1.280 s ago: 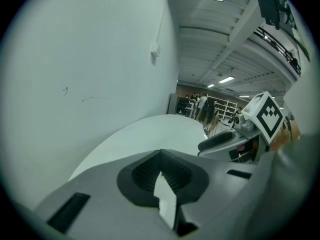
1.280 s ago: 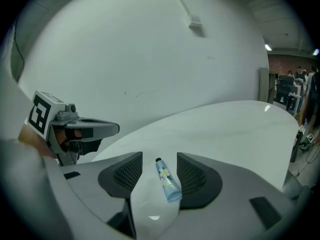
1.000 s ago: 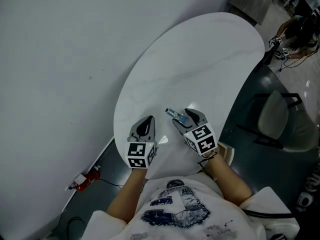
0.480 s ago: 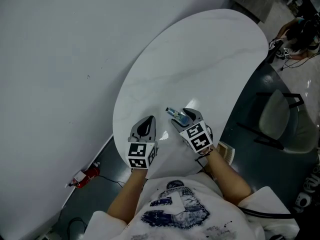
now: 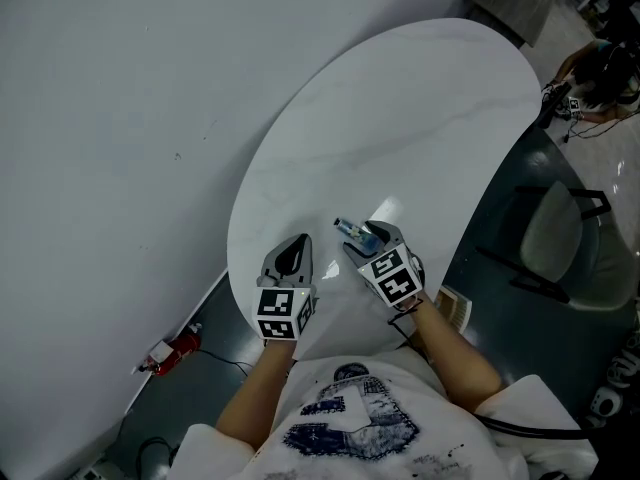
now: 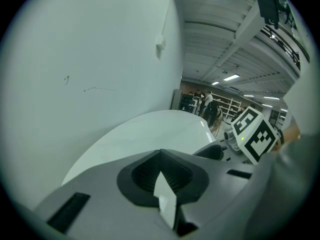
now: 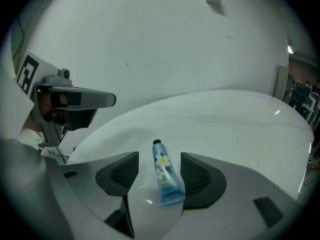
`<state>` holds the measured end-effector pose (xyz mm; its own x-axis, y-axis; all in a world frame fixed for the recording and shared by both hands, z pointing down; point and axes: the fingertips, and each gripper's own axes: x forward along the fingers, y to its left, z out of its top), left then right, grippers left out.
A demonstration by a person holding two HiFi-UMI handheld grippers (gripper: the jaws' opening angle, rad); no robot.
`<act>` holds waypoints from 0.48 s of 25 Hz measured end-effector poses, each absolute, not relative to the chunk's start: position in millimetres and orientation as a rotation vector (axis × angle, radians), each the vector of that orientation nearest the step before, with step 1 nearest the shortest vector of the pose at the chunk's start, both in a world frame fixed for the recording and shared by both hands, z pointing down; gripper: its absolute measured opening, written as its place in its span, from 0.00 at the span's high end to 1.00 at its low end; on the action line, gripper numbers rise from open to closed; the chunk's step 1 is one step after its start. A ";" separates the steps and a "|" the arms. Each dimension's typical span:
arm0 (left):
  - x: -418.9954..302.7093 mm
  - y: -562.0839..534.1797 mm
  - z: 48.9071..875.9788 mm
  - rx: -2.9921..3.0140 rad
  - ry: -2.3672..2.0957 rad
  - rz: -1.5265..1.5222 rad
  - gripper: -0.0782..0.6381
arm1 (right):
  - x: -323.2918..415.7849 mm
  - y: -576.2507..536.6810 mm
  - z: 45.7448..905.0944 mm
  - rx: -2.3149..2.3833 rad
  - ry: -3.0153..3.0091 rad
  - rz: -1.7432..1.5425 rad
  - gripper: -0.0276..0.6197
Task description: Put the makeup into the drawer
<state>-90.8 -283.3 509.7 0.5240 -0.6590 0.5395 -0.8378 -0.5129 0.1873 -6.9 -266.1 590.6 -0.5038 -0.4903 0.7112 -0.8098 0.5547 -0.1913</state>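
Note:
A small blue makeup tube (image 7: 165, 176) with a white flower and a black cap lies on the white oval table (image 5: 400, 118), cap pointing away from me. My right gripper (image 7: 161, 165) stands open around it, one ribbed pad on each side with a gap to the tube. From the head view the tube (image 5: 352, 231) pokes out ahead of the right gripper (image 5: 368, 236) near the table's front edge. The left gripper (image 5: 292, 251) rests just to its left, shut with nothing in it; in its own view the left gripper (image 6: 161, 169) shows dark pads pressed together.
A grey wall runs along the table's left side. A chair (image 5: 565, 243) stands on the dark floor at the right, and a red object (image 5: 170, 355) lies on the floor at lower left. A person (image 5: 600, 68) is at the far top right.
The right gripper has sunk a little toward the table, its jaws now low on either side of the tube. The left gripper has stayed put.

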 end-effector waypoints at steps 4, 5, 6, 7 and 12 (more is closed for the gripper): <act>-90.7 -285.1 511.3 2.335 -1.224 0.569 0.84 | -6.4 -267.1 595.4 1.028 -2.176 0.691 0.56; -90.8 -285.3 511.8 2.334 -1.224 0.570 0.84 | -6.6 -267.1 596.4 1.027 -2.175 0.695 0.56; -90.8 -285.8 512.2 2.333 -1.224 0.570 0.84 | -6.7 -267.2 597.3 1.026 -2.174 0.699 0.56; -90.9 -286.4 512.4 2.332 -1.224 0.569 0.84 | -6.8 -267.6 598.0 1.025 -2.173 0.701 0.56; -92.1 -288.9 513.0 2.329 -1.229 0.567 0.84 | -6.0 -269.2 602.3 1.011 -2.153 0.676 0.56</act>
